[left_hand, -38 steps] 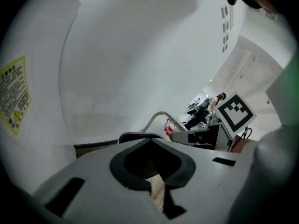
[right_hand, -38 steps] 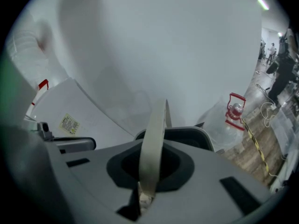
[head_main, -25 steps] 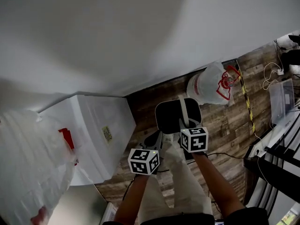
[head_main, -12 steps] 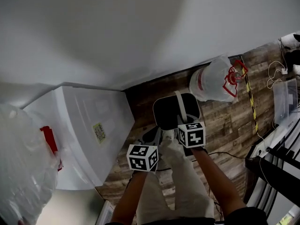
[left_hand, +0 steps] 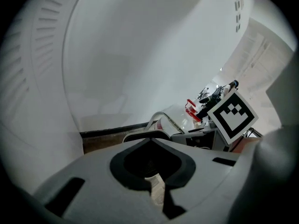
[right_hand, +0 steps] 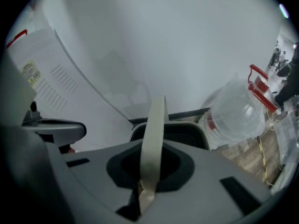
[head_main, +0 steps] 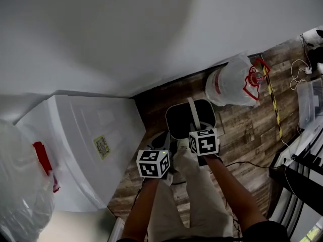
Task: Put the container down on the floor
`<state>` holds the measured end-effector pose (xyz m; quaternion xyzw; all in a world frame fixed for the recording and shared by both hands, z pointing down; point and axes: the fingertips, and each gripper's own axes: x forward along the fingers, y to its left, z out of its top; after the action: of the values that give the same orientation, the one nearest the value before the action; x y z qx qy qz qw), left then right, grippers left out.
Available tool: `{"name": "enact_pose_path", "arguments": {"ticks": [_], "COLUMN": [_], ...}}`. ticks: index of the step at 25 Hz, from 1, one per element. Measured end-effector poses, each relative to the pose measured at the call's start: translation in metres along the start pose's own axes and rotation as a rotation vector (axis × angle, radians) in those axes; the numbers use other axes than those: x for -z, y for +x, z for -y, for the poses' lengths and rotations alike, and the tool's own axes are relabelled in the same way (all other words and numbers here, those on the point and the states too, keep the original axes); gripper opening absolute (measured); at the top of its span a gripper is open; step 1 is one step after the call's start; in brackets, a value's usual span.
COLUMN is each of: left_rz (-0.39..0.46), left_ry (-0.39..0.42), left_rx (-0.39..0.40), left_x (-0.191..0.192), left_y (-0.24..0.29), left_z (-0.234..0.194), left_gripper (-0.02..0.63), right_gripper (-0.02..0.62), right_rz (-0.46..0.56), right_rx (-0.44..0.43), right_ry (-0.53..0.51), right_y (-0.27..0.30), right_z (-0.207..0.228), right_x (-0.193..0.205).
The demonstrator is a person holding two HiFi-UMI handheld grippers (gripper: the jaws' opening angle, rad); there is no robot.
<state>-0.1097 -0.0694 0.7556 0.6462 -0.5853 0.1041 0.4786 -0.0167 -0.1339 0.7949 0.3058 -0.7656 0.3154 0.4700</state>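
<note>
The container (head_main: pixel 189 121) is a dark bin with a pale rim and a cream strap handle (head_main: pixel 193 109), hanging just above the wood floor in front of the person's legs. My right gripper (head_main: pixel 195 131) is shut on that strap, which runs up from the jaws as the handle (right_hand: pixel 154 139), with the bin's rim (right_hand: pixel 187 130) beyond. My left gripper (head_main: pixel 166 146) is by the bin's near left corner with its jaws together (left_hand: pixel 156 195). A thin pale sliver shows at their seam, and I cannot make out what it is. The bin (left_hand: pixel 140 135) lies ahead of it.
A big white box (head_main: pixel 96 140) stands left against the wall. A clear bagged water jug with a red handle (head_main: pixel 232 82) sits right of the bin. Yellow-black tape (head_main: pixel 275 110), cables and a dark rack (head_main: pixel 303 170) fill the right side. A white plastic bag (head_main: pixel 20 185) lies bottom left.
Both grippers have sunk toward the floor together, taking the container down with them. The right gripper's hold on the strap is unchanged.
</note>
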Motion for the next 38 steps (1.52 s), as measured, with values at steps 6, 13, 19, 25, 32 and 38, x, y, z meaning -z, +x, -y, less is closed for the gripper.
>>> {"name": "enact_pose_path", "arguments": {"ticks": [6, 13, 19, 25, 32, 38], "left_rz": [-0.014, -0.027, -0.021, -0.018, 0.004, 0.015], "left_ry": [-0.014, -0.016, -0.035, -0.038, -0.052, -0.074], "left_rx": [-0.019, -0.025, -0.04, -0.041, -0.047, -0.055], "left_x": [0.012, 0.022, 0.021, 0.013, 0.0, -0.004], "left_y": [0.017, 0.031, 0.038, 0.052, 0.069, 0.077], "left_z": [-0.017, -0.033, -0.053, -0.065, -0.081, -0.091], "left_gripper": [0.015, 0.015, 0.015, 0.015, 0.015, 0.015], "right_gripper": [0.031, 0.031, 0.031, 0.032, 0.032, 0.032], "right_rz": [-0.016, -0.011, -0.016, -0.01, 0.002, 0.013], "right_rx": [-0.002, -0.014, -0.024, -0.03, -0.032, -0.029], "right_ry": [-0.007, -0.012, -0.028, -0.045, -0.057, -0.066], "right_y": [0.022, 0.049, 0.075, 0.097, 0.119, 0.132], "right_z": [0.001, -0.004, -0.011, -0.014, -0.014, -0.014], "right_x": [0.007, 0.007, -0.004, -0.021, -0.042, -0.058]}}
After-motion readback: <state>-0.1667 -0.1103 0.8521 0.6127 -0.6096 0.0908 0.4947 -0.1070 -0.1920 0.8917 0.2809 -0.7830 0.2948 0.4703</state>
